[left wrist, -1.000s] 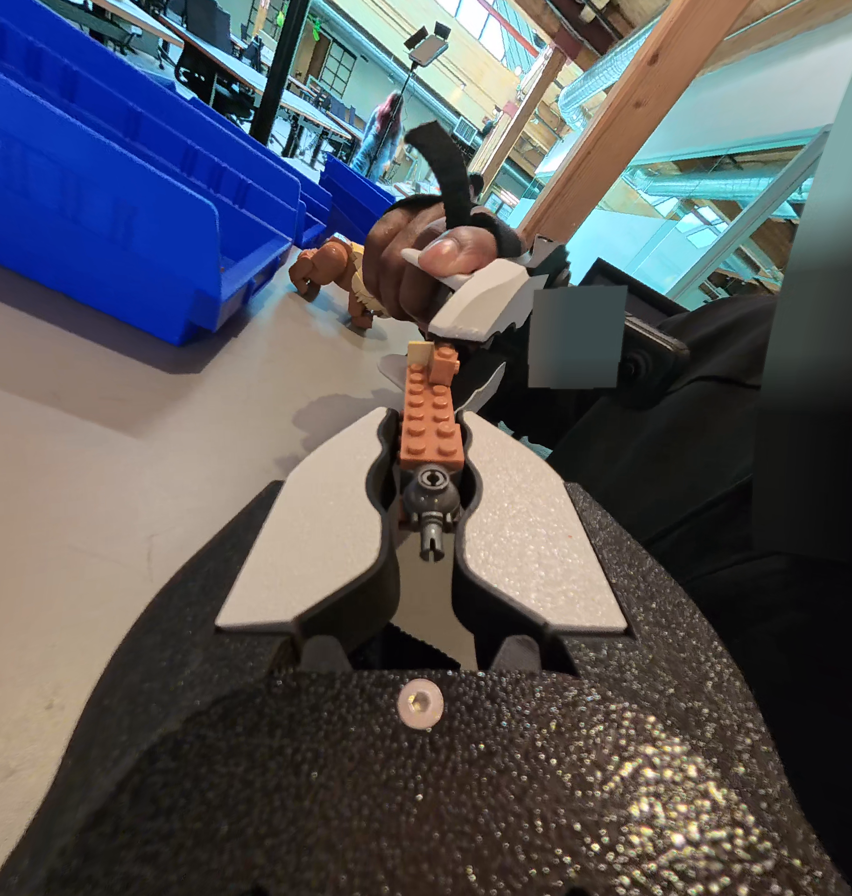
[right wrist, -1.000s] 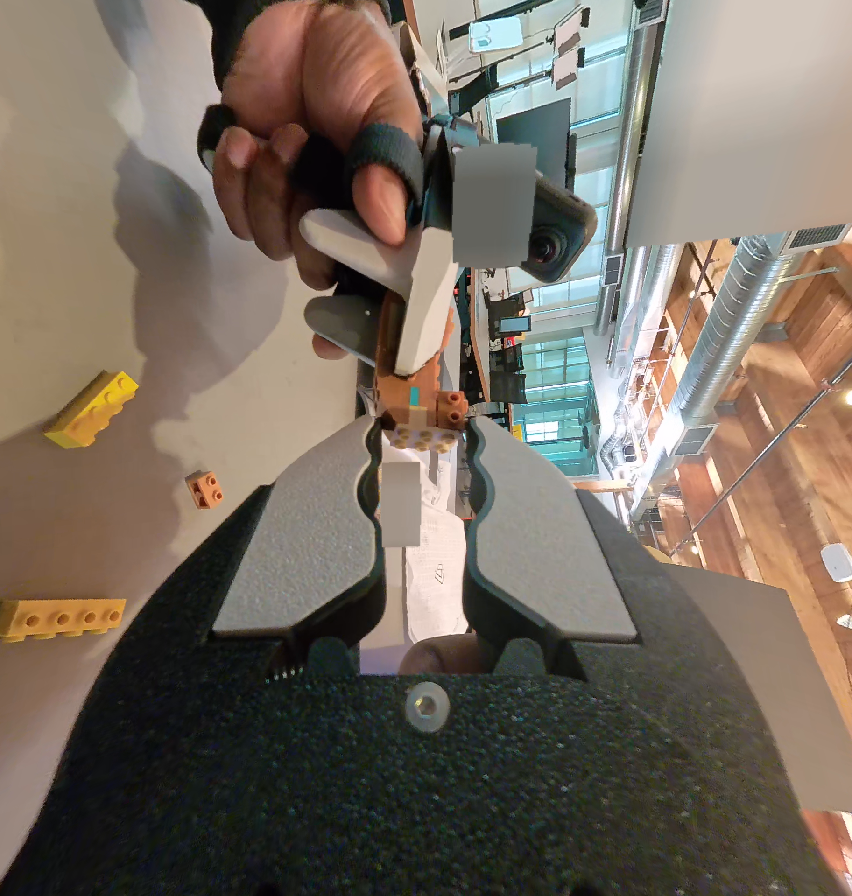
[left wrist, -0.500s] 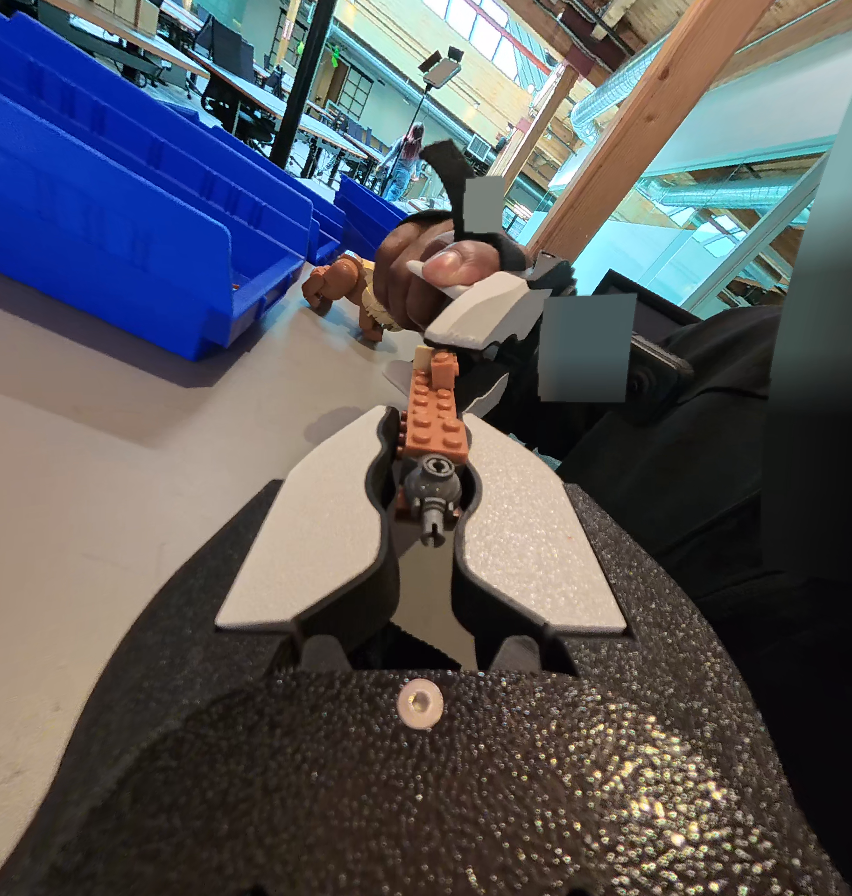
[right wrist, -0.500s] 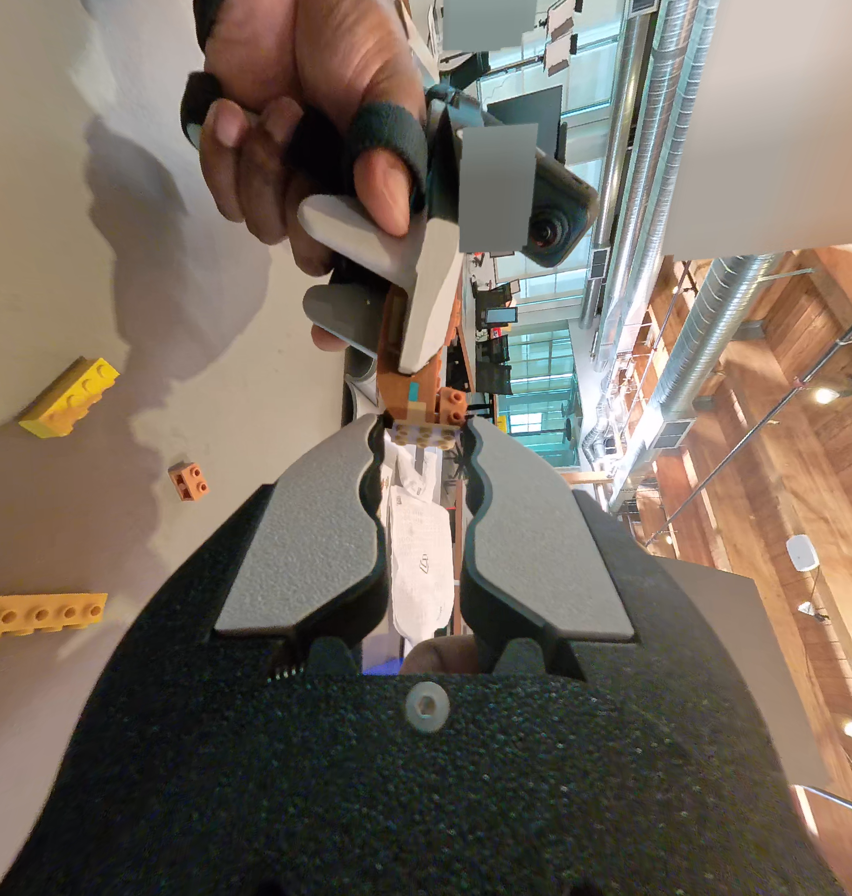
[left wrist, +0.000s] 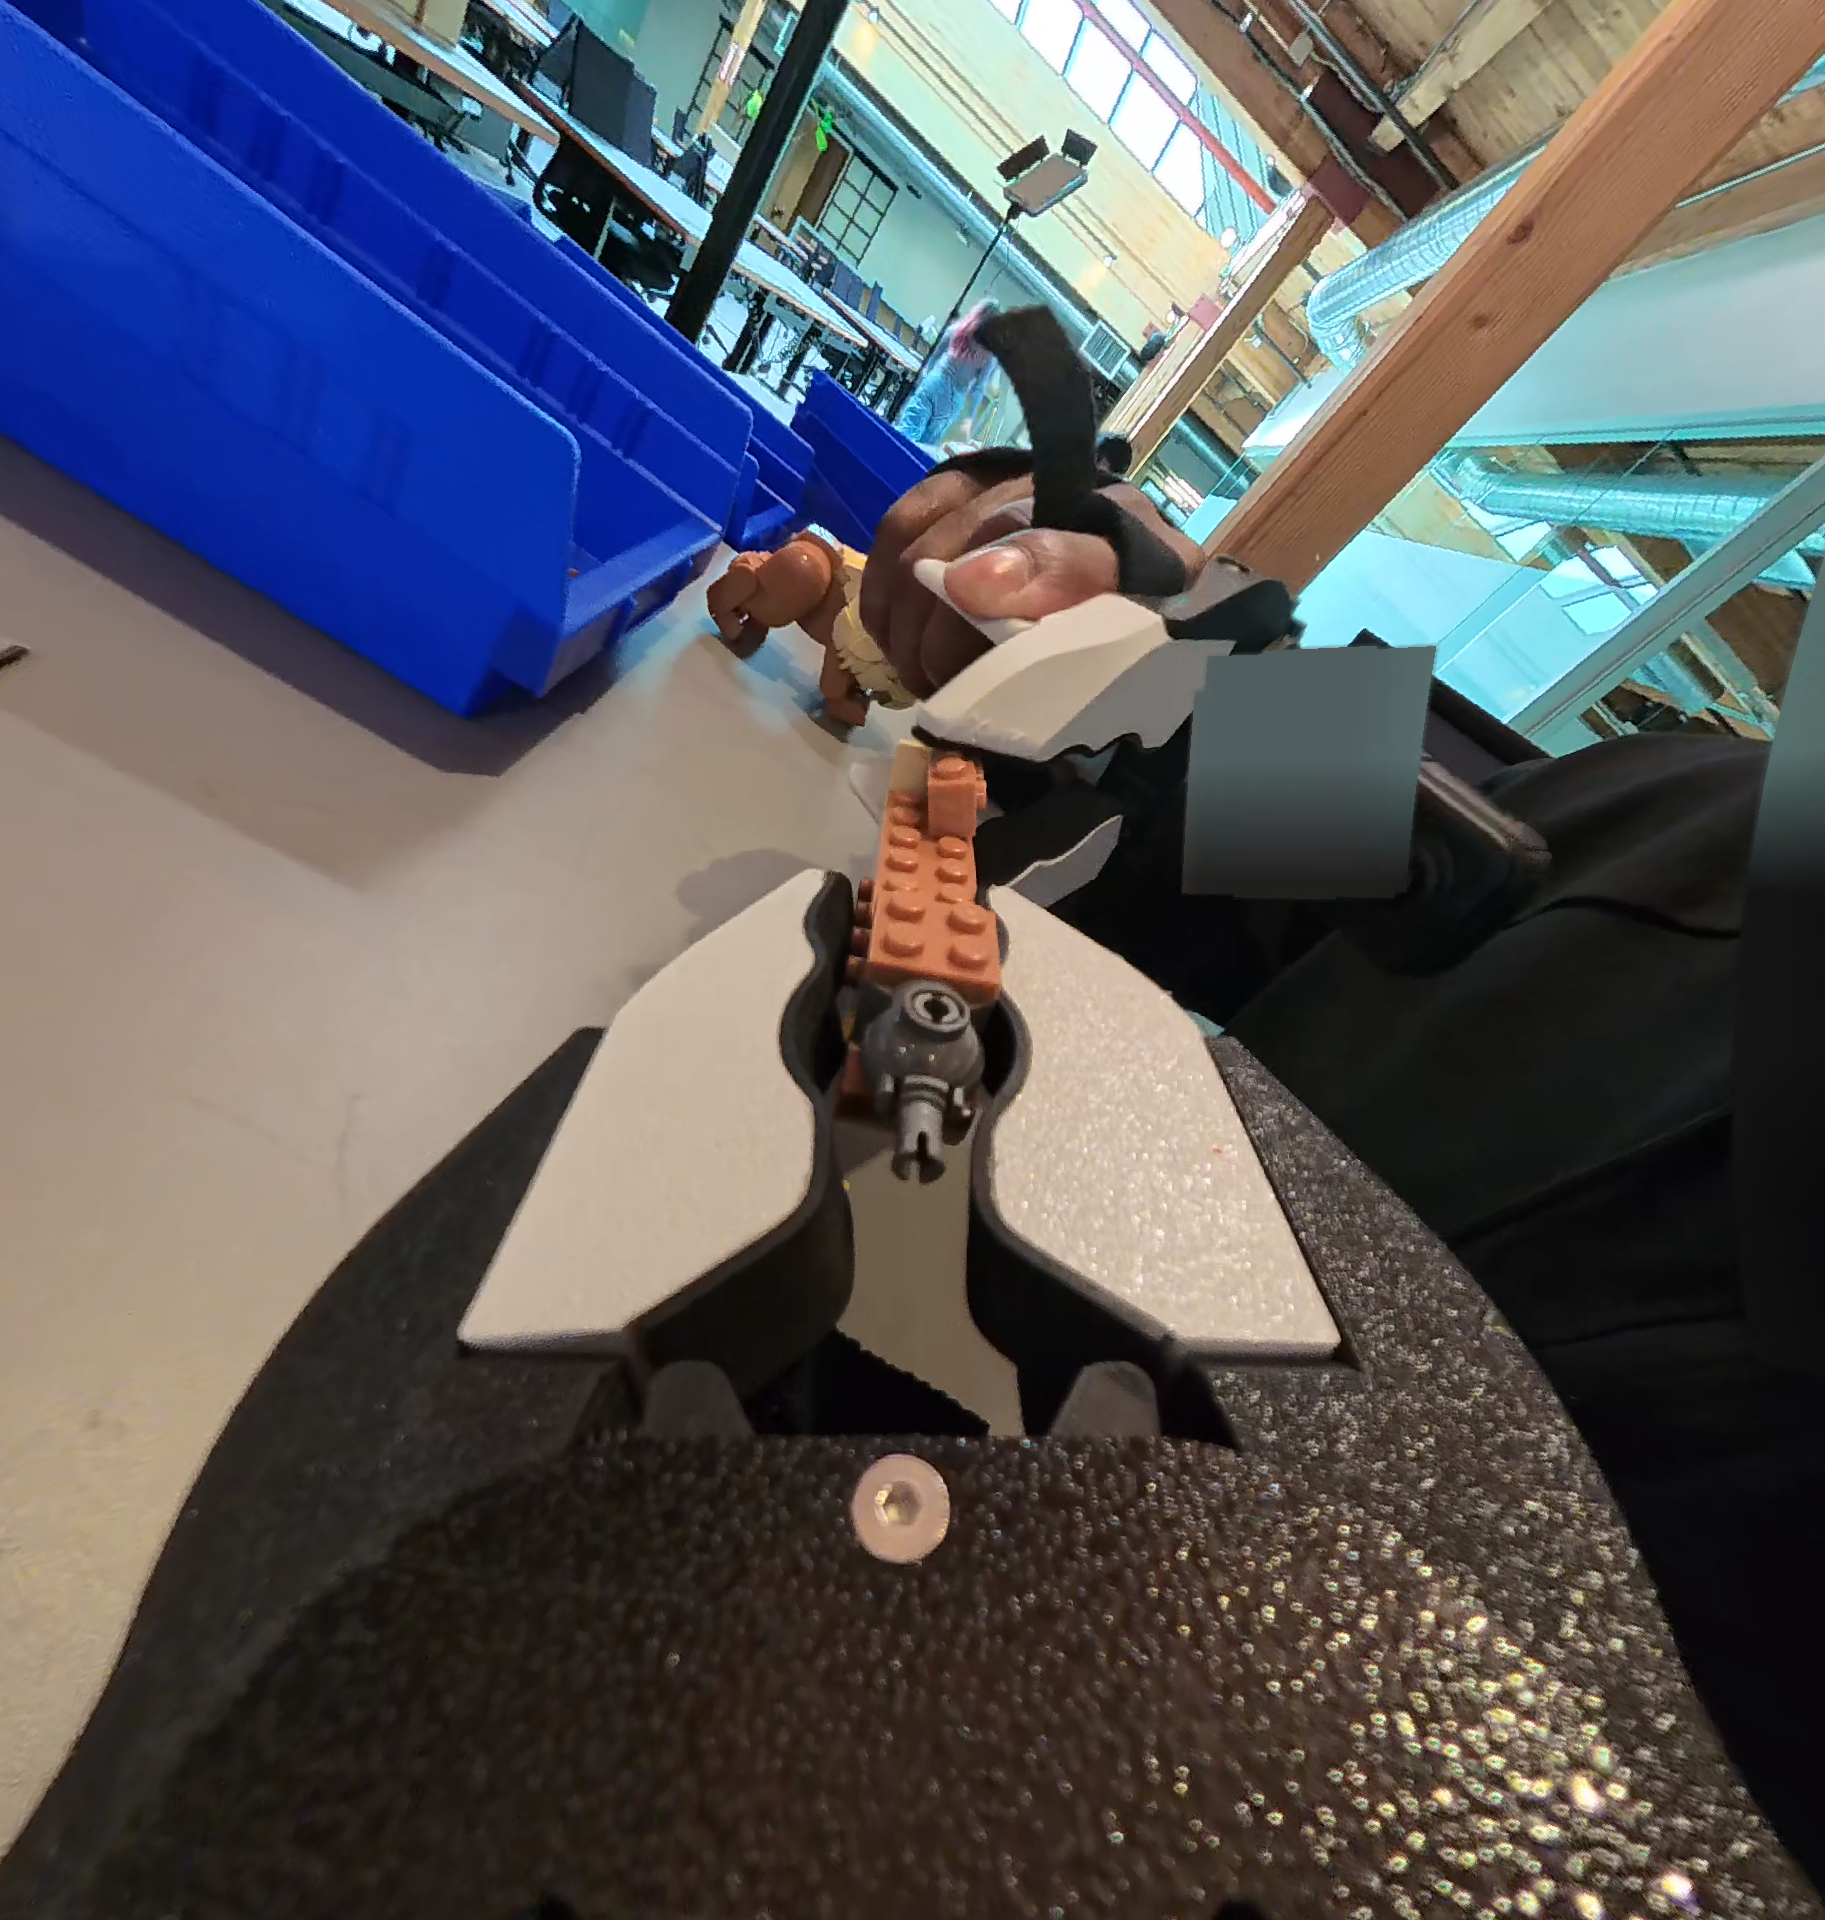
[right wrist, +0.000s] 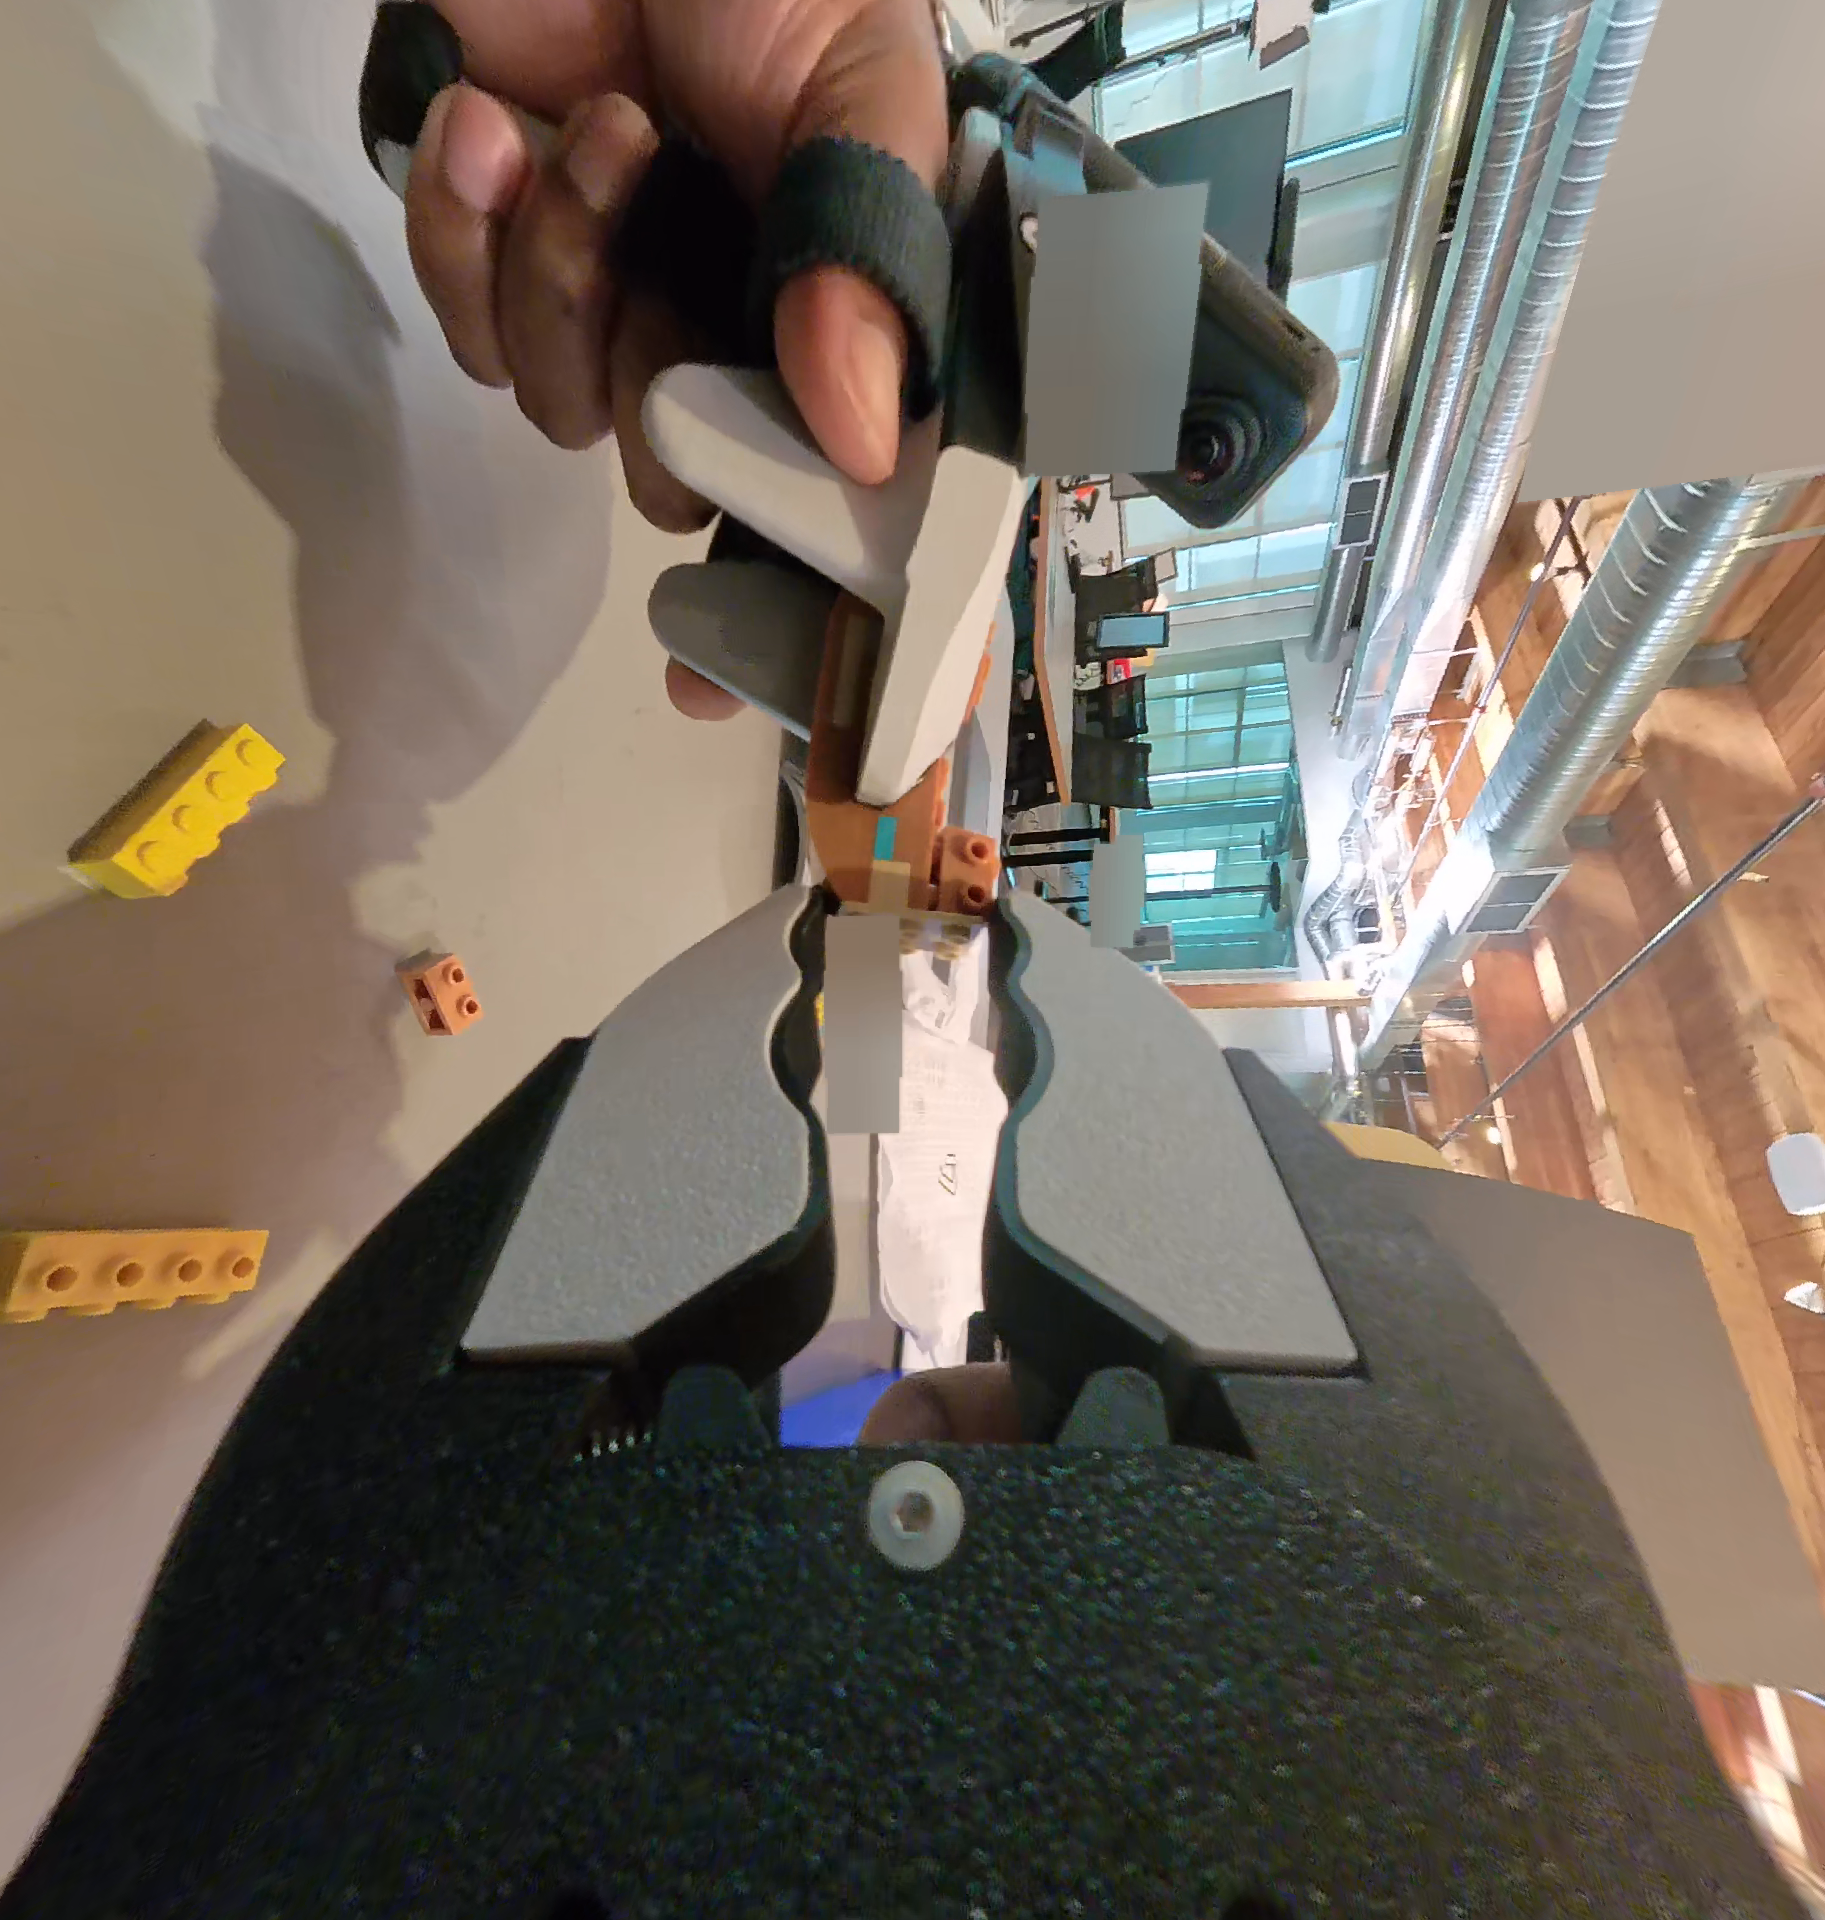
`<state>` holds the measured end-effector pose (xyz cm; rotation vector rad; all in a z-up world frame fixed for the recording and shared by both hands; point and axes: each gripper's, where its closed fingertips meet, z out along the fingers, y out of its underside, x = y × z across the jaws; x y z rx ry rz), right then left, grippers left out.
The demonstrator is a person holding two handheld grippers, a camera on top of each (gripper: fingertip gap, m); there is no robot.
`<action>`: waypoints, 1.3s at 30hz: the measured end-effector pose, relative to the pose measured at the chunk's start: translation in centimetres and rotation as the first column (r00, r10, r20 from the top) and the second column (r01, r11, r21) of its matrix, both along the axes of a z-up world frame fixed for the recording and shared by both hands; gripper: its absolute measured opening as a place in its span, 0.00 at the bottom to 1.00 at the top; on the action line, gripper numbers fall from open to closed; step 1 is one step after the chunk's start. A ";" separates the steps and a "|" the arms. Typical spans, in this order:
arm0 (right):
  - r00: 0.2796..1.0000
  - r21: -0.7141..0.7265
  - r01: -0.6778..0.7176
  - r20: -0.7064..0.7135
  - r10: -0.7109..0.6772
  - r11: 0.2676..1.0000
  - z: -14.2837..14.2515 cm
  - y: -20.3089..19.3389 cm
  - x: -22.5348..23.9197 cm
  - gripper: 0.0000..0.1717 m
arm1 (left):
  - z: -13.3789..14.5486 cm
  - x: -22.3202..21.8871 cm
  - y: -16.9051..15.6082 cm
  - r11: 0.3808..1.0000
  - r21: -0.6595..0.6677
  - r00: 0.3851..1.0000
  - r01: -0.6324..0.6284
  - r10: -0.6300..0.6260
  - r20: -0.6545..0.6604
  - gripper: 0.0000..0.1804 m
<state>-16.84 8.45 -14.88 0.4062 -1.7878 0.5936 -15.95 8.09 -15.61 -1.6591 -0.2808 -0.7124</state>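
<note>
Left gripper [left wrist: 913,935] is clamped on a brown brick assembly [left wrist: 929,894], both pads pressed against its sides; a dark grey ball-joint piece [left wrist: 923,1049] hangs at the near end of the build, inside the jaws. The build is held in the air above the grey worktop [left wrist: 212,987].

Right gripper [right wrist: 908,925] meets the far end of the same build head-on. Its fingertips sit at a tan stud plate [right wrist: 939,930] on that end, just beside a small brown side-stud brick [right wrist: 965,868]. Whether its pads press on the plate, I cannot tell. A hand [right wrist: 679,208] works the left gripper's grey levers; another hand [left wrist: 970,592] works the right's.

On the worktop: yellow brick [right wrist: 181,810], small brown brick [right wrist: 440,992], and a yellow-orange holed beam [right wrist: 123,1270], all well apart near one edge. Blue bins [left wrist: 316,395] line the far edge; a brown toy figure [left wrist: 804,623] stands just beside them.
</note>
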 end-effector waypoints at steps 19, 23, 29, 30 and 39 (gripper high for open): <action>1.000 -0.019 0.013 0.023 -0.012 1.000 -0.7 -0.1 -0.4 0.17 | 0.2 -0.4 0.5 0.999 0.033 0.999 -0.011 0.009 0.044 0.14; 1.000 0.000 0.020 -0.022 -0.020 1.000 -0.7 -0.1 -0.6 0.17 | 0.2 -0.7 0.6 0.999 0.033 0.998 -0.026 0.025 0.055 0.13; 0.996 0.043 0.025 -0.085 -0.021 0.999 -0.8 -0.2 -0.8 0.18 | 0.1 -1.1 0.6 0.998 0.057 0.989 -0.027 0.018 0.150 0.13; 0.996 0.042 0.024 -0.086 -0.020 0.999 -0.8 -0.2 -0.8 0.18 | 0.1 -1.1 0.6 0.998 0.062 0.987 -0.027 0.017 0.157 0.13; 0.998 0.021 0.025 -0.057 -0.024 0.999 -0.6 -0.1 -0.9 0.17 | 0.5 -1.3 0.6 0.995 0.090 0.988 -0.031 0.017 0.155 0.13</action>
